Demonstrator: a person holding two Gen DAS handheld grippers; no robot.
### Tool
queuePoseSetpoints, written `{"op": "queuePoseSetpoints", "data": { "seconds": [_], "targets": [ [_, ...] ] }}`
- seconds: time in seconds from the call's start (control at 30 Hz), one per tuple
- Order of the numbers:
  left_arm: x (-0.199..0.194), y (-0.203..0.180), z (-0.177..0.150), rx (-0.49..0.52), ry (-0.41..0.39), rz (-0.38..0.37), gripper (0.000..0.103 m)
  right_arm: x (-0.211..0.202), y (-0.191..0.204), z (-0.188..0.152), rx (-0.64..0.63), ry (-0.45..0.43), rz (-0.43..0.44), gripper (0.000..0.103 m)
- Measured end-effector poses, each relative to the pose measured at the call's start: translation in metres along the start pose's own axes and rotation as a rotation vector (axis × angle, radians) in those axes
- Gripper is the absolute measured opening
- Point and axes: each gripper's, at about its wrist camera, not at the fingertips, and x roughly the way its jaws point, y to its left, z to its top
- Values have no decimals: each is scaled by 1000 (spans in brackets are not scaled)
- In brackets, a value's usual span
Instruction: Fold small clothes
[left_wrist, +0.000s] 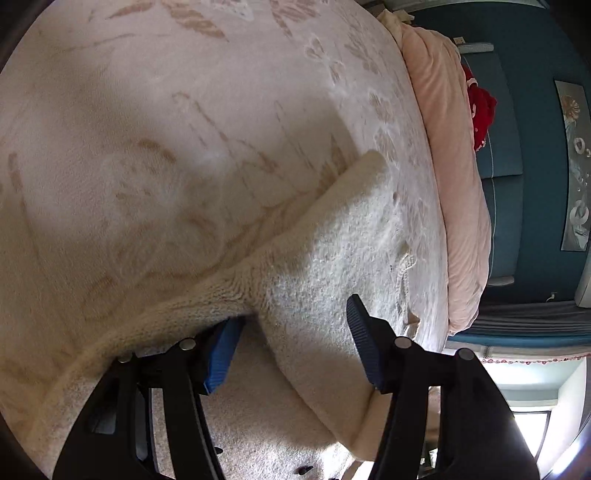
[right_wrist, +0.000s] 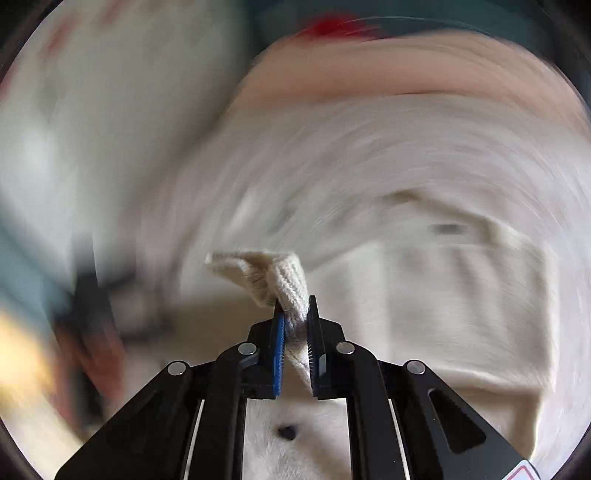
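A cream knitted sweater (left_wrist: 325, 236) lies on the bed in the left wrist view, one sleeve stretching away to the upper right. My left gripper (left_wrist: 295, 310) is open over it. Its left pad (left_wrist: 221, 354) is tucked under the ribbed hem and its right pad (left_wrist: 364, 343) rests above the fabric, with a wide gap between them. In the blurred right wrist view, my right gripper (right_wrist: 295, 300) is shut on a ribbed knit edge (right_wrist: 280, 273) of the same sweater, which sticks up past the fingertips. The rest of the garment (right_wrist: 424, 295) spreads out behind as a blur.
The bed carries a cream fleece blanket (left_wrist: 184, 129) with a beige leaf pattern. A rolled pink quilt (left_wrist: 450, 184) lies along its far edge, with a red item (left_wrist: 480, 110) behind it against a blue padded wall (left_wrist: 509, 147).
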Motion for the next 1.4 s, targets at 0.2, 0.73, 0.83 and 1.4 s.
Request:
{"op": "queuePoseSetpoints", "data": {
  "seconds": [0.2,0.73,0.83,1.4],
  "targets": [
    [2,-9,-12,42,-50,43,60,-1,-176,-13,428,76,-74,16],
    [-41,-21,-16,2,-271,-116,6,-54,-99,51,214,-254,186,7],
    [-24,-12,-18,39,-255,-36,7,-41,-106,50,112,-246,79,7],
    [2,-11,-31,152,-213,145,11,36,-193,0,353,72,-102,14]
  ]
}}
